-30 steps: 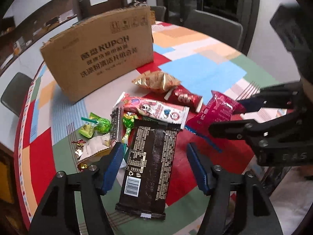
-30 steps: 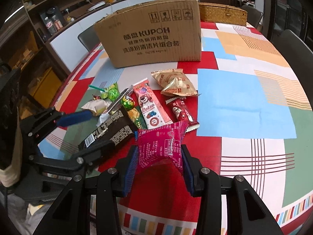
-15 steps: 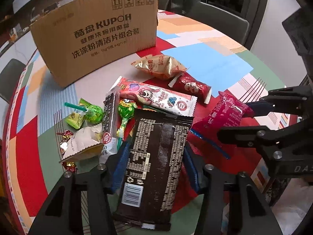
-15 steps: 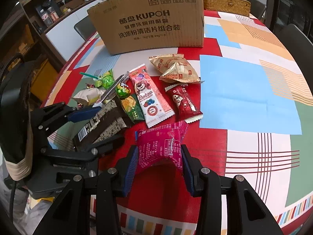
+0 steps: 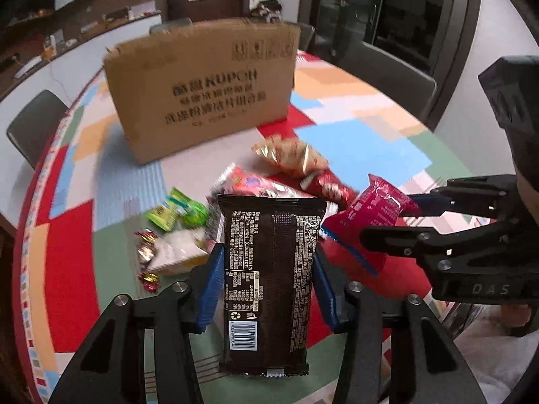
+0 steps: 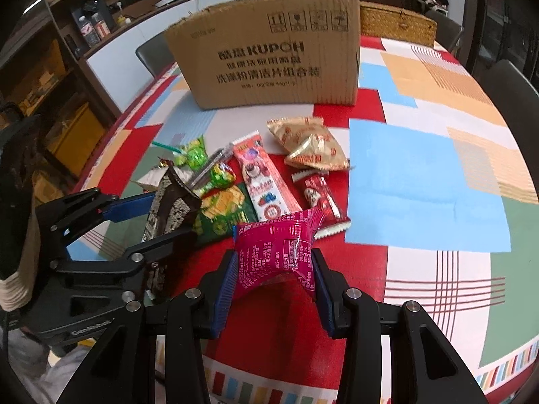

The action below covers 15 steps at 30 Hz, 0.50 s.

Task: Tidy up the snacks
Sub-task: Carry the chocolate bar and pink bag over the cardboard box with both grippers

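A long dark brown snack packet (image 5: 269, 303) stands between the blue pads of my left gripper (image 5: 267, 262). Its jaws are closing and the pads press its long sides. In the right wrist view the packet (image 6: 168, 202) hangs tilted off the table in the left gripper (image 6: 148, 222). My right gripper (image 6: 273, 262) is shut on a magenta packet (image 6: 276, 245), bowed between the pads and held just above the cloth. That packet (image 5: 367, 215) and the right gripper (image 5: 387, 219) show at the right of the left wrist view.
Loose snacks lie mid-table: a gold packet (image 6: 310, 144), a long pink-and-white strip (image 6: 262, 175), a small red packet (image 6: 320, 198), a green packet (image 6: 222, 212) and green lollipops (image 6: 192, 155). A cardboard box (image 6: 269, 57) stands behind them, with a wicker basket (image 6: 397, 23) beyond it.
The left gripper's jaws came in onto the dark brown packet and raised its far end off the table, which uncovered the green packet. The right gripper kept its hold on the magenta packet.
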Motion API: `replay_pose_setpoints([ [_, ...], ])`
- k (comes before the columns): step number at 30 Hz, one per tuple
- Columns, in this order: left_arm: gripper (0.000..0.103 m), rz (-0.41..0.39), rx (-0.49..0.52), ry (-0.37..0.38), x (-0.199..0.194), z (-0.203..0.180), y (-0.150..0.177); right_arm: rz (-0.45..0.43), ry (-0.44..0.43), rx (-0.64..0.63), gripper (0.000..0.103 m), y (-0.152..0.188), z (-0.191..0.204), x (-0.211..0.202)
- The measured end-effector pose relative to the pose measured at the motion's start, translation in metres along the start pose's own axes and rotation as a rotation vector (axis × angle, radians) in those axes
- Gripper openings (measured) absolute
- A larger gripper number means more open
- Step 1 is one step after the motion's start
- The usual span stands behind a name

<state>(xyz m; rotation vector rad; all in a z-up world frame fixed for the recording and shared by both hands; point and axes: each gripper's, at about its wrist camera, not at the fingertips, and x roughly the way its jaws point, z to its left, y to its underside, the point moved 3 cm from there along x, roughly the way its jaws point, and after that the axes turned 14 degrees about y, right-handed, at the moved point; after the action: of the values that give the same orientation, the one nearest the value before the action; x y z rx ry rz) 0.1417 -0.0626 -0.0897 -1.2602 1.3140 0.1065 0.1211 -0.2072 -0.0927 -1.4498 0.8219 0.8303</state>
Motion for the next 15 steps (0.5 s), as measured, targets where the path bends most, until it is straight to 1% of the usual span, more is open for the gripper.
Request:
replay_pose_setpoints([
  [9, 0.048, -0.154, 0.006, -0.058, -0.041, 0.001, -0.034, -0.112, 0.002, -0.017, 0.044, -0.029, 0.003, -0.028],
  [15, 0.048, -0.244, 0.045, -0.103, -0.061, 0.004, -0.064, -0.225, 0.02, -0.019, 0.044, -0.06, -0.002, -0.047],
])
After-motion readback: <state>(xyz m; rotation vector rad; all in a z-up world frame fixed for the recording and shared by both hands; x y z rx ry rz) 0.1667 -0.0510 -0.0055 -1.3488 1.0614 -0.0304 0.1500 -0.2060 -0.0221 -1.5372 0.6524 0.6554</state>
